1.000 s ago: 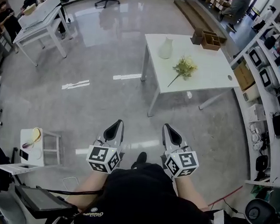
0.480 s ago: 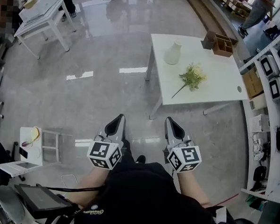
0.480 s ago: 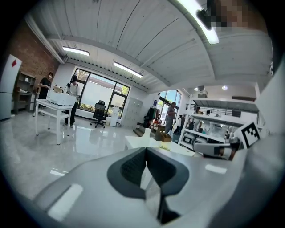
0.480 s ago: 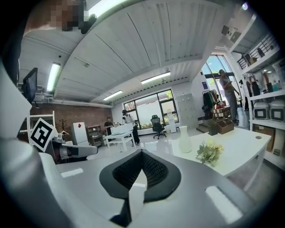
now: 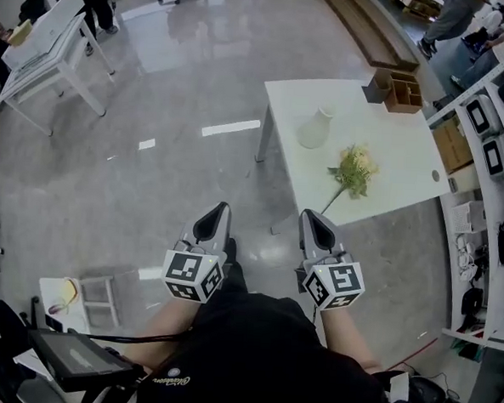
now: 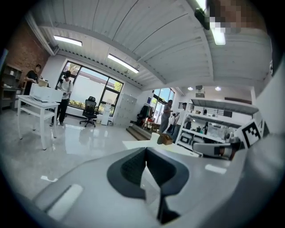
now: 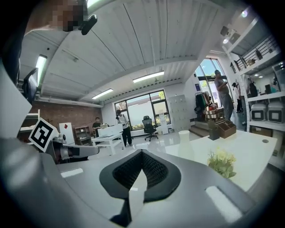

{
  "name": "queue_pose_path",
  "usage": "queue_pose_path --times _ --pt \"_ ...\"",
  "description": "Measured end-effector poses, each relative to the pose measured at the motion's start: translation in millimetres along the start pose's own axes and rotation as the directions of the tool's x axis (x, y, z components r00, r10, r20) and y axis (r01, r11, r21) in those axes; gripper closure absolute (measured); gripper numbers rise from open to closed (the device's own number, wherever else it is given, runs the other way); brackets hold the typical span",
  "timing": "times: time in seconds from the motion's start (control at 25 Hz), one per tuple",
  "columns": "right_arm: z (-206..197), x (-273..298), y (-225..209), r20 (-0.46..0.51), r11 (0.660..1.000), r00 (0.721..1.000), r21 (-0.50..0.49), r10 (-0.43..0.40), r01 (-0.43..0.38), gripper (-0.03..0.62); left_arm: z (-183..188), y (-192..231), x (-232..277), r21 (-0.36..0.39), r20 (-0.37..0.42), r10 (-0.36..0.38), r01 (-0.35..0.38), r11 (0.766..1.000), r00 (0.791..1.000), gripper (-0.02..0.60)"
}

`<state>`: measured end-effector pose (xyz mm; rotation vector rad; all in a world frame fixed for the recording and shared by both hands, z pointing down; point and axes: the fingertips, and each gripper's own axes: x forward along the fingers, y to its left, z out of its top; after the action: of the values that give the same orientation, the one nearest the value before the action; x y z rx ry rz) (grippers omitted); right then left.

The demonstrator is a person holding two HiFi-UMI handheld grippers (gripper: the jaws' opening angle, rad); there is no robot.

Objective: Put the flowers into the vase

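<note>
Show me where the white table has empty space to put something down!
The biggest bare patch of the white table lies right of the flowers, between them and the wooden boxes. A smaller one sits at the near left corner, between the vase and the flower stem. The back corner by the boxes is crowded.

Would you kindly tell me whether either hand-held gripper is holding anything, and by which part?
Nothing is held. The left hand-held gripper and the right hand-held gripper both have their jaws together and empty; the flowers lie untouched on the table.
</note>
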<state>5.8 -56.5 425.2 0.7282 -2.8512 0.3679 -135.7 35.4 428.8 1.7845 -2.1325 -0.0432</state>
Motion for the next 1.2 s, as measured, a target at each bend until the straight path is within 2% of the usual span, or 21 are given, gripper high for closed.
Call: queue_pose_path --times 0.12,0.2,0.4,0.52,0.72,0.96,1.08,1.2 --pt "13.6 28.9 -7.5 0.01 0.997 0.997 0.023 -0.078 0.078 0.594 20.5 12.5 42.1 0.035 -0.031 -0.096 0.097 0.995 0.995 0.575" --pt "17.9 37.5 -16.8 0.019 0.989 0.99 0.04 -0.143 0.142 0.594 28.2 11.4 67.5 0.065 -0.052 -0.168 0.171 0.983 0.984 0.575" --pt "19.9 27.7 -54.3 0.026 0.949 0.952 0.095 -0.304 0.3 0.595 32.2 -18.6 119.9 0.094 -0.114 -0.318 0.329 0.94 0.941 0.575" --pt "18.5 14.9 -79.5 0.03 0.923 0.929 0.124 -0.37 0.364 0.595 29.4 -44.9 141.1 0.11 -0.135 -0.378 0.393 0.913 0.916 0.575" --pt "13.6 5.9 -111.7 0.035 0.901 0.908 0.15 -0.417 0.408 0.595 21.5 -70.2 164.9 0.12 -0.158 -0.408 0.427 0.896 0.899 0.575" --pt "2.4 6.8 -137.7 -0.001 0.887 0.9 0.167 -0.436 0.43 0.594 6.7 -76.8 180.4 0.129 -0.196 -0.397 0.425 0.896 0.897 0.575" --pt "-21.1 7.8 -157.0 -0.093 0.86 0.881 0.191 -0.464 0.473 0.594 1.7 -78.8 187.5 0.132 -0.215 -0.392 0.424 0.896 0.895 0.575" --pt "-67.7 16.8 -184.3 -0.265 0.821 0.842 0.221 -0.469 0.527 0.594 -4.8 -80.4 193.4 0.124 -0.234 -0.392 0.427 0.896 0.89 0.575"
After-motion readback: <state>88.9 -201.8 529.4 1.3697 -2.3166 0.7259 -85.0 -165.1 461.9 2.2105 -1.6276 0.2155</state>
